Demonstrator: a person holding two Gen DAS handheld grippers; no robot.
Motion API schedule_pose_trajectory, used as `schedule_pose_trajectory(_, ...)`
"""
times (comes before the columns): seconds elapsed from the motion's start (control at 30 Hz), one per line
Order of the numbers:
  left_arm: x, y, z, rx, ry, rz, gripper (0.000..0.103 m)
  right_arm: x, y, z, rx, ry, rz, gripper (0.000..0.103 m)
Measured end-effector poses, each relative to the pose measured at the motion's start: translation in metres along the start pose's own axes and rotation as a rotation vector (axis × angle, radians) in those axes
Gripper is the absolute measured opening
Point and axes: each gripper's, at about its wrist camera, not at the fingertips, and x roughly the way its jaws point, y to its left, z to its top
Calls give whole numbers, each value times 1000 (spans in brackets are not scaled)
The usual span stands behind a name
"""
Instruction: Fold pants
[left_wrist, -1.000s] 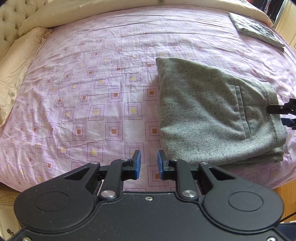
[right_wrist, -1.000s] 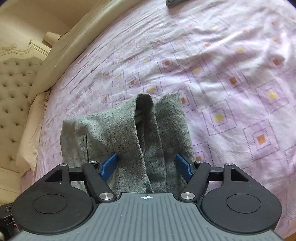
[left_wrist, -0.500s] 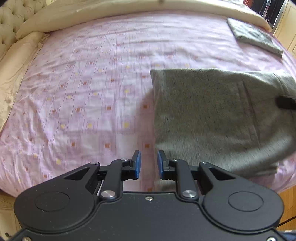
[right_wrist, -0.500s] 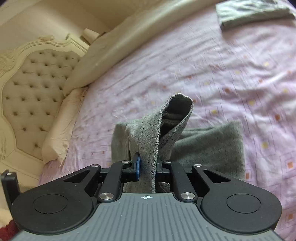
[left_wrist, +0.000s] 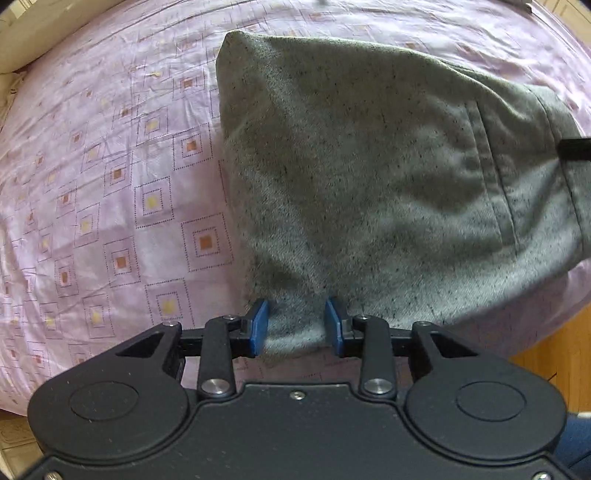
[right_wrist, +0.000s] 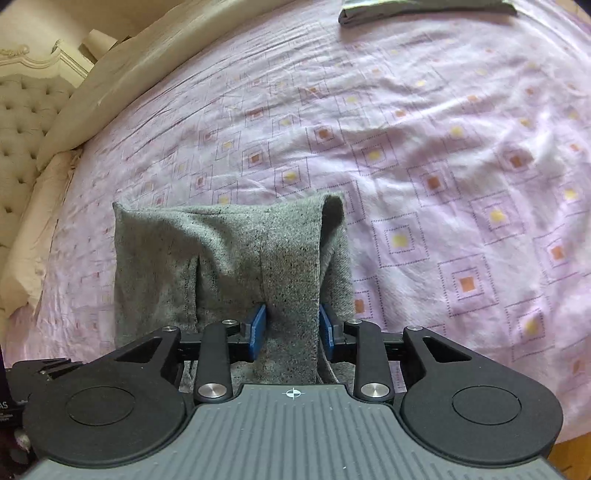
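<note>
The near corner of the grey pants (left_wrist: 369, 177) runs down behind the left gripper (left_wrist: 297, 325) in the left wrist view, so where that cloth ends is hidden, and the right edge of the picture cuts off the waistband end, where a dark bar pokes in that I can't identify. Left gripper now: jaws opening, partly apart, a bunch of the pants' near edge sitting between the blue pads (left_wrist: 258, 326), cloth brushing both, though whether they press is hard to tell. Over to the right gripper (right_wrist: 291, 328): jaws also opening, a raised fold of the pants (right_wrist: 229, 258) standing between its pads, filling the gap. The pants lie folded near the front edge of the bed (right_wrist: 461, 155), on the pink patterned cover. A second folded grey garment (right_wrist: 421, 9) lies at the far edge, half cropped.
</note>
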Motion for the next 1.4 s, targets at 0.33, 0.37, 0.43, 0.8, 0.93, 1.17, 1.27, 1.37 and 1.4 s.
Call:
schedule_pose_trajectory(0.33, -39, 12, 87, -71, -228, 5, 45, -4, 38, 26, -242, -126, -45, 30)
schedule_pose_trajectory(0.37, -30, 8, 102, -57, -236, 24, 45, 4, 40, 29, -263, -109, -57, 30)
schedule_pose_trajectory(0.43, -7, 1, 126, -34, -214, 57, 46, 22, 44, 36, -298, -70, -117, 30)
schedule_pose_trajectory(0.8, 26, -2, 145, 38, -141, 98, 56, 49, 28, 53, -173, -21, -141, 54)
schedule_pose_trajectory(0.93, 9, 14, 114, -58, -143, 14, 59, 25, 9, 35, -91, -38, -60, 60)
schedule_pose_trajectory(1.17, 33, 32, 49, -127, -43, -59, 77, 26, -23, -2, 34, 58, 42, 71)
schedule_pose_trajectory(1.27, 38, 33, 47, -159, -67, -29, 95, 38, -27, -5, 54, 78, 71, 76)
schedule_pose_trajectory(1.37, 48, 36, 56, -187, -62, -84, 99, 46, -29, 0, 86, 85, 108, 87)
schedule_pose_trajectory(1.4, 51, 36, 59, -185, -63, -86, 103, 49, -27, 2, 86, 87, 115, 90)
